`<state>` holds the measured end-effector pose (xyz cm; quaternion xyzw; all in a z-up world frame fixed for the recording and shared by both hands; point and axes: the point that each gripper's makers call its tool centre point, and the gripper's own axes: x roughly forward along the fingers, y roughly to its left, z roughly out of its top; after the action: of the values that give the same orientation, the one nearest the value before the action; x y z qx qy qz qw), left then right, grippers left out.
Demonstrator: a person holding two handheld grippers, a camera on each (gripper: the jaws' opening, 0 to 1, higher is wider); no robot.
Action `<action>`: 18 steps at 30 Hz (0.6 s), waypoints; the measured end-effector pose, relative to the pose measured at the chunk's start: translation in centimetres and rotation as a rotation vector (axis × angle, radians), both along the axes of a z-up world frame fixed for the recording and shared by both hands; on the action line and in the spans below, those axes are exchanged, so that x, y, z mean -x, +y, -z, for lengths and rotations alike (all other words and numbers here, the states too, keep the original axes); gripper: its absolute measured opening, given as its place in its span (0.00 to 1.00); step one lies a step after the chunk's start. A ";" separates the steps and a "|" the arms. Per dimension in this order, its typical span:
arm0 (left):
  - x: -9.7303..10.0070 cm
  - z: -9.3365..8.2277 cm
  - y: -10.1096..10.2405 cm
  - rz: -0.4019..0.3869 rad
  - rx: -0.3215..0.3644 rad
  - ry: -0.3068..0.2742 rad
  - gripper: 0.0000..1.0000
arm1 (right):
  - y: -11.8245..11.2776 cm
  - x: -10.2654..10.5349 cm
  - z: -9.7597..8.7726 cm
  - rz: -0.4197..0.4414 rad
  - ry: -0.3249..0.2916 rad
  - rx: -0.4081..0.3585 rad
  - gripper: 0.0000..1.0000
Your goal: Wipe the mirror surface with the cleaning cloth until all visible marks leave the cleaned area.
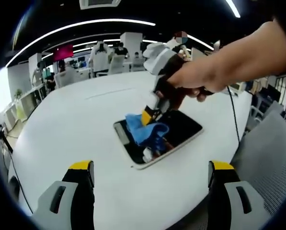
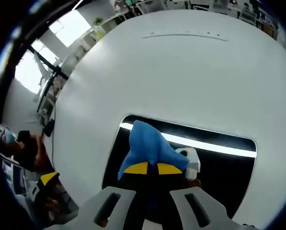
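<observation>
A rectangular mirror (image 1: 186,127) with a pale frame lies flat on the white round table (image 1: 85,124). A blue cleaning cloth (image 1: 145,129) rests on its left part. In the left gripper view the right gripper (image 1: 150,116), held by a person's hand (image 1: 200,76), pinches the cloth from above. My left gripper (image 1: 150,175) hangs open near the table's front edge, well short of the mirror. In the right gripper view the right gripper (image 2: 148,168) is shut on the blue cloth (image 2: 147,143), pressed on the dark mirror (image 2: 224,167), which reflects a ceiling light.
A grey mesh chair (image 1: 272,153) stands at the table's right side. A black cable (image 1: 234,115) runs over the table's right edge. Desks, chairs and people fill the office behind (image 1: 104,57). The left gripper (image 2: 49,179) shows at the lower left of the right gripper view.
</observation>
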<state>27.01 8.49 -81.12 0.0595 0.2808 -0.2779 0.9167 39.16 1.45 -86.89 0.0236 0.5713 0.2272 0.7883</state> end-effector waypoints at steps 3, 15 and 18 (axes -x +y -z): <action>0.0 0.0 0.1 -0.003 -0.001 -0.001 0.99 | 0.0 0.5 0.2 0.007 0.005 -0.002 0.00; 0.0 0.1 0.5 -0.010 -0.015 -0.002 0.99 | 0.4 2.3 0.5 -0.006 0.015 0.009 0.00; 0.1 0.0 0.1 0.009 -0.020 -0.005 0.99 | 0.5 2.7 0.5 -0.006 0.014 0.007 0.00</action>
<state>26.95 8.59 -81.16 0.0709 0.2809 -0.2791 0.9155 36.51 1.95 -87.38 0.0205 0.5777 0.2273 0.7837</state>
